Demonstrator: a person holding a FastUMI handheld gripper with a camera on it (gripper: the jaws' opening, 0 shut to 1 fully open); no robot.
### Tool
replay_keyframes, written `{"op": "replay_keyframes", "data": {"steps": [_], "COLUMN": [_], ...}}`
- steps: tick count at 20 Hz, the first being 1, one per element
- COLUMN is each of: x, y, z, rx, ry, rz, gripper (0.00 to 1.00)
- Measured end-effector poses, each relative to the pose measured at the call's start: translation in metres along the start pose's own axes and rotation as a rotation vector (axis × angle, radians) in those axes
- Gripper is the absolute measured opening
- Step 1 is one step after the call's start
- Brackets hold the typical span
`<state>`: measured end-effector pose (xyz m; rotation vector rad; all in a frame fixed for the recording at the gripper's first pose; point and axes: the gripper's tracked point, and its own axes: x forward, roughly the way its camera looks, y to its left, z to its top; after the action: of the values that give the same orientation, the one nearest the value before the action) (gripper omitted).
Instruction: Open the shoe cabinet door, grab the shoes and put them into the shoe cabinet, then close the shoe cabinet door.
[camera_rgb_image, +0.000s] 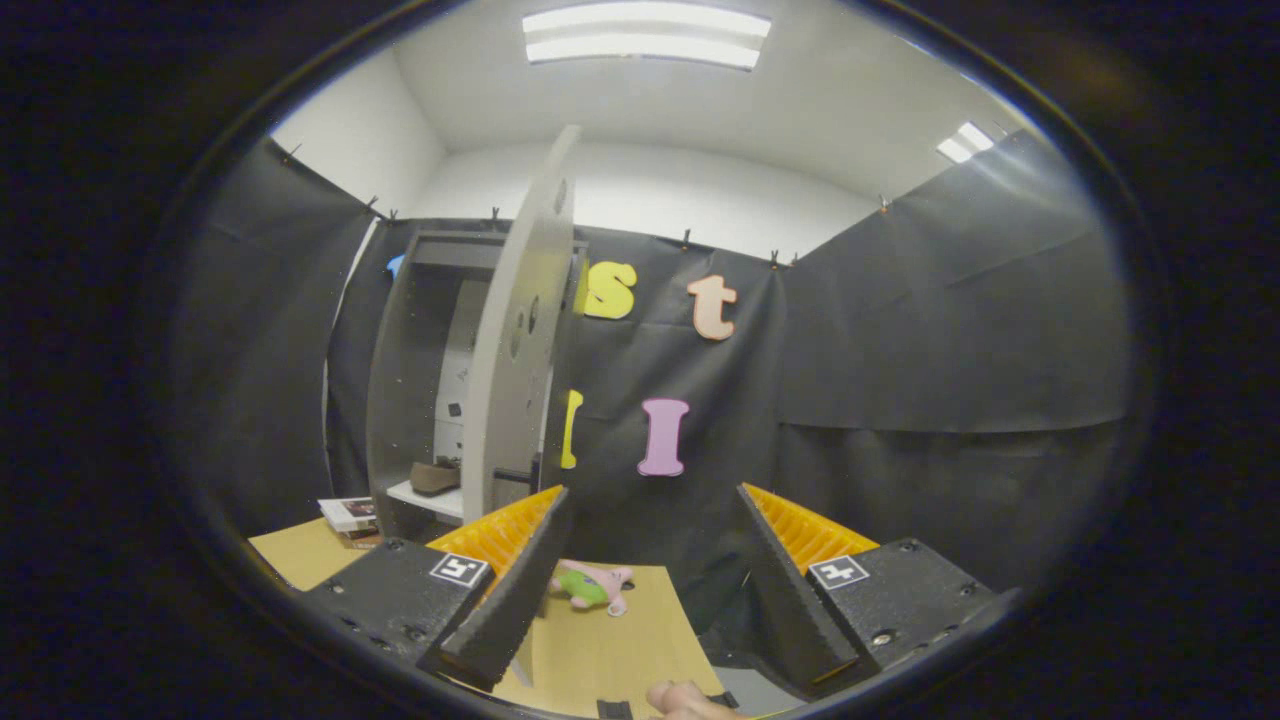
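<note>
Beyond the left finger, up and to its left, stands the shoe cabinet (400, 400), a brown shoe (435, 477) already lying on its white shelf, its long axis running across the opening. Its grey door (525, 330) hangs open edge-on just above that left fingertip, so closing it looks like a push from the door's right face toward the left. Spread wide and holding nothing, the gripper (650, 580) points at a small plush toy (592, 586) on the cardboard between its fingers.
</note>
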<state>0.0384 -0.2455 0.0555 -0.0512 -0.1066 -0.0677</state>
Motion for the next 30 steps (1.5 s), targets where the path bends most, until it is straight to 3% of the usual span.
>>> {"op": "replay_keyframes", "data": {"steps": [9,14,18,26,30], "x": [0.088,0.090,0.091,0.084,0.078], "y": [0.003,0.051,0.048,0.062,0.088], "z": [-0.042,-0.056,-0.060,-0.060,-0.058], "rx": [0.021,0.032,-0.037,-0.018,-0.013], "ry": [0.073,0.116,0.145,0.152,0.156], "rz": [0.087,0.230,0.213,0.172,0.190], "gripper": [1.00,1.00,0.96,0.94,0.93]}}
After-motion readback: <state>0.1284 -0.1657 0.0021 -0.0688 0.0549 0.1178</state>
